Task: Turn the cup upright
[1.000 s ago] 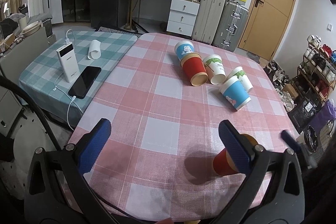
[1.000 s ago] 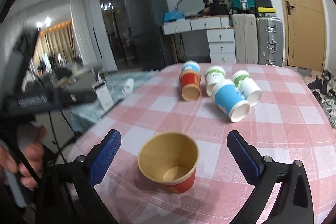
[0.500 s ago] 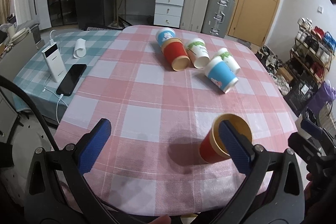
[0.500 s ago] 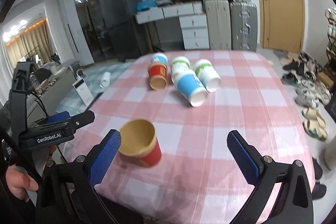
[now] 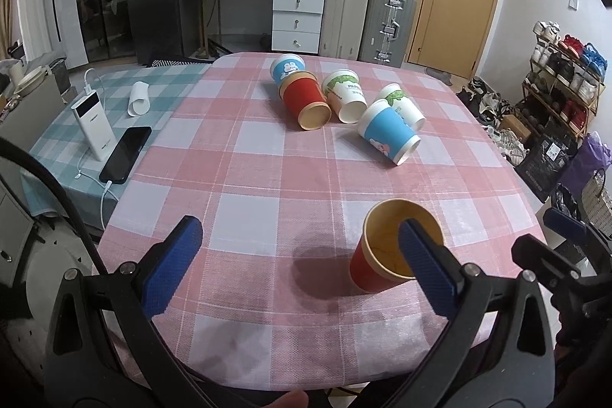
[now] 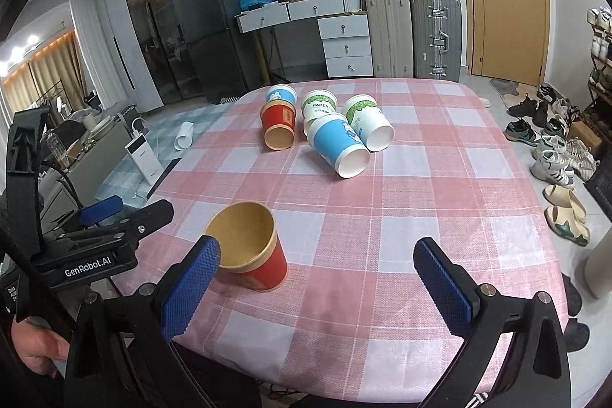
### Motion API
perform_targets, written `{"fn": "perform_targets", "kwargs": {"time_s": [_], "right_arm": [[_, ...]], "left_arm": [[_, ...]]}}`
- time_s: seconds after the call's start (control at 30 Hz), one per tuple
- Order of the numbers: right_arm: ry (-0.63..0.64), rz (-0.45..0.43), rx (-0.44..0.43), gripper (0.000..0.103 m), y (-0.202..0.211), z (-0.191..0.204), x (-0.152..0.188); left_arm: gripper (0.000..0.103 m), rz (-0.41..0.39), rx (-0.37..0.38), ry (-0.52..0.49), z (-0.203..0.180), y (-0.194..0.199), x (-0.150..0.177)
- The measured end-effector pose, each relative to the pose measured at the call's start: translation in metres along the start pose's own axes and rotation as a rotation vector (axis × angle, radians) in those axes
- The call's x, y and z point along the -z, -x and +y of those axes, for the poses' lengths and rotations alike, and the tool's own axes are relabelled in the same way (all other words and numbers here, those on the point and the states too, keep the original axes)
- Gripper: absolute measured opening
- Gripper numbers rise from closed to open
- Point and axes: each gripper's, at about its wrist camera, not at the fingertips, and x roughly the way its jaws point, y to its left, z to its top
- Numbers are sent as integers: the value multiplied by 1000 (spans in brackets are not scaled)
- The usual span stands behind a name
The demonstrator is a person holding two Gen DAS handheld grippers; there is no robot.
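A red paper cup (image 5: 376, 255) with a tan inside stands upright near the front edge of the pink checked table (image 5: 267, 186); it also shows in the right wrist view (image 6: 252, 251). My left gripper (image 5: 306, 262) is open and empty, its right finger just in front of the cup. My right gripper (image 6: 317, 274) is open and empty, its left finger close beside the cup, not touching. Several cups lie on their sides at the far end: a red one (image 5: 308, 100), a blue one (image 5: 388, 132) and white-green ones (image 5: 344, 96).
A side table (image 5: 69, 125) with a teal checked cloth at the left holds a power bank (image 5: 93, 125), a phone (image 5: 126, 153) and a white roll. Drawers and suitcases stand behind the table. Shoes (image 6: 554, 163) lie on the floor at the right.
Both grippers have drawn back from the upright red cup toward the table's front edge. The right gripper has shifted right, so the cup now sits by its left finger. The cup stays standing.
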Motion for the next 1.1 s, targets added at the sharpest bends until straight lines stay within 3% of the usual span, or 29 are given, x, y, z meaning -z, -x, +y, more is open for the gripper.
{"fn": "perform_targets", "kwargs": {"time_s": [1.1], "right_arm": [[-20, -12, -21, 103, -3, -1, -2]], "left_arm": [[102, -8, -11, -6, 0, 5, -1]]}}
